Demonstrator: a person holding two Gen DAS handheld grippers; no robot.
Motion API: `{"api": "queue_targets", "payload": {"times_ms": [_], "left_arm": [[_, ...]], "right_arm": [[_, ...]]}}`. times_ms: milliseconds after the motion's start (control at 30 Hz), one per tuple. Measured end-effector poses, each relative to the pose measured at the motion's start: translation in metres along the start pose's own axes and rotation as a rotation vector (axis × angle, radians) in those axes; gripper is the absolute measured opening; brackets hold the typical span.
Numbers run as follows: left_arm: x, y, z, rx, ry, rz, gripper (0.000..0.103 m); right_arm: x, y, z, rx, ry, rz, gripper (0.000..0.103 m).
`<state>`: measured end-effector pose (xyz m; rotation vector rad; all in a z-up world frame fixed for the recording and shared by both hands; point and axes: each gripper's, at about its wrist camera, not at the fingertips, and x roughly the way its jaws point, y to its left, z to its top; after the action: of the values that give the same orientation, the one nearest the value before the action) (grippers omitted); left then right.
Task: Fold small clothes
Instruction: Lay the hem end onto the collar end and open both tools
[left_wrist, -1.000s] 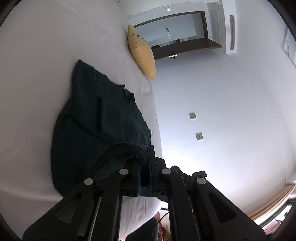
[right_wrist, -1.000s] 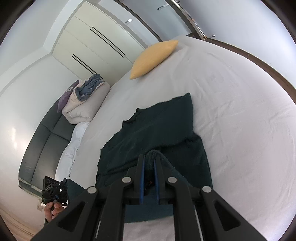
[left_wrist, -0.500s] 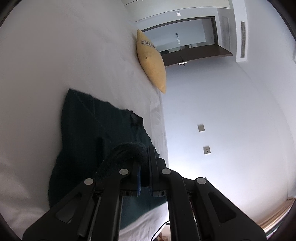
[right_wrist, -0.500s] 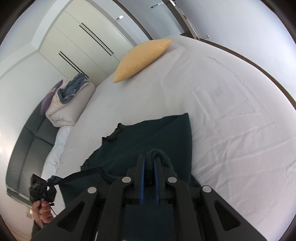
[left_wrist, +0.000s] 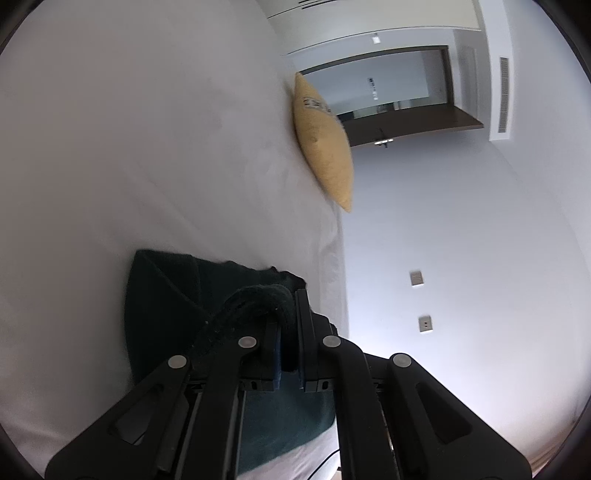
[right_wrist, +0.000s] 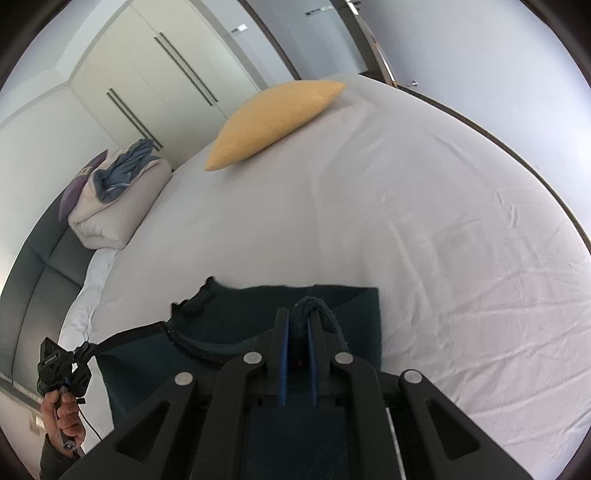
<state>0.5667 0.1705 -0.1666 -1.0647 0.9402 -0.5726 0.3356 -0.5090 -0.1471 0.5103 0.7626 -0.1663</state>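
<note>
Dark green garment (right_wrist: 229, 325) has been drawn nearer, lower centre, on the white bed (right_wrist: 424, 221). Yellow pillow (right_wrist: 273, 118) upper centre. Left hand-held gripper (left_wrist: 286, 332) and right hand-held gripper (right_wrist: 297, 332) each clamp its hem.

Black linkage grippers, silver screws, blue-lined fingers (right_wrist: 283, 354); bare-skinned hand (right_wrist: 62, 417).

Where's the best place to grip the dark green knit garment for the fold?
Grip the thick ribbed hem edge, one corner per gripper, as now: left gripper and right gripper each pinch it. Come from the near bed edge. The dark green knit garment lies flat on the white bed sheet, collar far.
</note>
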Motion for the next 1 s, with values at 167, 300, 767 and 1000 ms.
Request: {"api": "queue_targets", "payload": {"times_ms": [167, 300, 767, 1000], "left_arm": [[0.028, 0.018, 0.014, -0.021, 0.014, 0.048, 0.005], [0.056, 0.037, 0.022, -0.055, 0.023, 0.101, 0.005], [0.068, 0.063, 0.046, -0.161, -0.035, 0.062, 0.071], [0.039, 0.041, 0.046, -0.094, -0.090, 0.054, 0.071]], "right_arm": [[0.018, -0.004, 0.002, 0.013, 0.013, -0.014, 0.010], [0.032, -0.008, 0.004, 0.030, 0.024, -0.028, 0.010], [0.043, -0.023, 0.014, 0.094, -0.051, -0.044, 0.054], [0.014, -0.021, 0.007, 0.102, -0.118, -0.020, 0.054]]}}
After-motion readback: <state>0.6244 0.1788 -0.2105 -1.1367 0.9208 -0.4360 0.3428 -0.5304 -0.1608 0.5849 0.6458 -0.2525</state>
